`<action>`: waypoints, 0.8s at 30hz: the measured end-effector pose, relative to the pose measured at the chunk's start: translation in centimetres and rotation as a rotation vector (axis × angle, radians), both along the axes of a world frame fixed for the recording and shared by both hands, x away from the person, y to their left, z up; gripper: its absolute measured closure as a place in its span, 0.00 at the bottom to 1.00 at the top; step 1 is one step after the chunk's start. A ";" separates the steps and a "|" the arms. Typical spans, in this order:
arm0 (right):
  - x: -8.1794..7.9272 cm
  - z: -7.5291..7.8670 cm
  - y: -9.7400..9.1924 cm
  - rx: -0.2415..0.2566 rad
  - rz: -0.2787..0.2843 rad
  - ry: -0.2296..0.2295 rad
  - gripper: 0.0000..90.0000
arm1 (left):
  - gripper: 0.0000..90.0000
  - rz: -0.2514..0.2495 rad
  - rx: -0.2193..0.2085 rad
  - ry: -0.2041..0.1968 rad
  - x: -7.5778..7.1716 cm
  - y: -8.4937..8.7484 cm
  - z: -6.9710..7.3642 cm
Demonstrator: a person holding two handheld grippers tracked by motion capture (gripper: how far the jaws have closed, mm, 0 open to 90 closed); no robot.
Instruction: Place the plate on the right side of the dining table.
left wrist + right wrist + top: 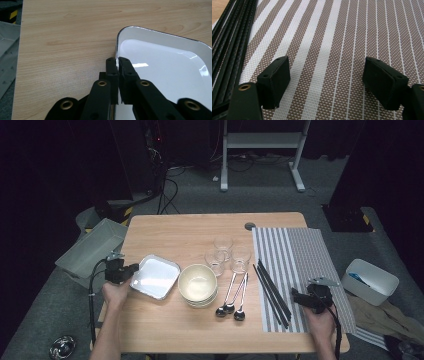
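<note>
The left gripper has its jaws clamped on the rim of the white tray, at the tray's left edge as the high view shows it. The left gripper view shows the thin rim pinched between the 2 pads near a rounded corner. The tray sits on the surface near the left edge, just beside the stacked bowls.

The right gripper hovers with its jaws wide and nothing between them, over the striped mat, near the black chopsticks.

Judgement for the step: the grip is on a thin lip only, so the tray will likely pivot if lifted fast. The better move is to lift slowly and keep the tray level, or slide it. Its right corner is close to the bowls, so the path should lead away from them. A deeper bite on the rim would help if it slips.

Orientation: the tray is a near-square rounded rectangle, lying flat, open side up. It is rotated a little against the surface edges, and its longer axis runs roughly from upper left to lower right in the high view.
</note>
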State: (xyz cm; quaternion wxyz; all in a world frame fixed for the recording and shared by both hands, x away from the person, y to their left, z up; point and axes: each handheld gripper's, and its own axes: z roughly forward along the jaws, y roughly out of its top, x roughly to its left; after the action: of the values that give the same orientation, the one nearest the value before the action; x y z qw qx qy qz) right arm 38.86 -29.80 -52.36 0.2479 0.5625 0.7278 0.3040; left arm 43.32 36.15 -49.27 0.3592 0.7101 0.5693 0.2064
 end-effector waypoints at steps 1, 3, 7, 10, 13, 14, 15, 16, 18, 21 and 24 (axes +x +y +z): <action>0.0 0.0 0.0 0.000 0.000 0.000 0.25 | 0.97 0.000 -0.001 -0.002 0.0 0.0 0.0; 0.0 0.0 0.0 0.000 0.000 0.000 0.24 | 0.97 0.000 -0.003 -0.003 -0.1 0.0 0.1; 0.0 0.0 0.0 0.000 0.000 0.000 0.25 | 0.97 -0.005 0.004 -0.009 -0.2 0.1 0.2; 0.0 0.0 0.0 0.000 0.000 0.000 0.24 | 0.97 -0.002 -0.001 -0.013 -0.2 0.1 0.3; 0.0 0.0 0.0 0.000 0.000 0.000 0.25 | 0.97 0.000 -0.001 -0.016 -0.3 0.1 0.4; 0.0 0.0 0.0 0.000 0.000 0.000 0.25 | 0.97 0.001 -0.001 -0.017 -0.3 0.1 0.4; 0.0 0.0 0.0 0.000 0.000 0.000 0.24 | 0.97 0.002 -0.002 -0.018 -0.3 0.0 0.4; 0.0 0.0 0.0 0.000 0.000 0.000 0.25 | 0.97 0.002 0.000 -0.019 -0.3 0.0 0.4; 0.0 0.0 0.0 0.000 0.000 0.000 0.25 | 0.97 0.000 0.002 -0.023 -0.3 0.1 0.5; 0.0 0.0 0.0 0.000 0.000 0.000 0.25 | 0.97 0.000 0.004 -0.028 -0.4 0.1 0.5; 0.0 0.0 0.0 0.000 0.000 0.000 0.25 | 0.97 0.004 -0.001 -0.029 -0.4 0.1 0.6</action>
State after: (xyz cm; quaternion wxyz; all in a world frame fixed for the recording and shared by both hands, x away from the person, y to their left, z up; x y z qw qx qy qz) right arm 38.86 -29.80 -52.36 0.2479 0.5626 0.7277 0.3040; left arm 42.92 36.26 -48.69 0.3674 0.7059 0.5654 0.2171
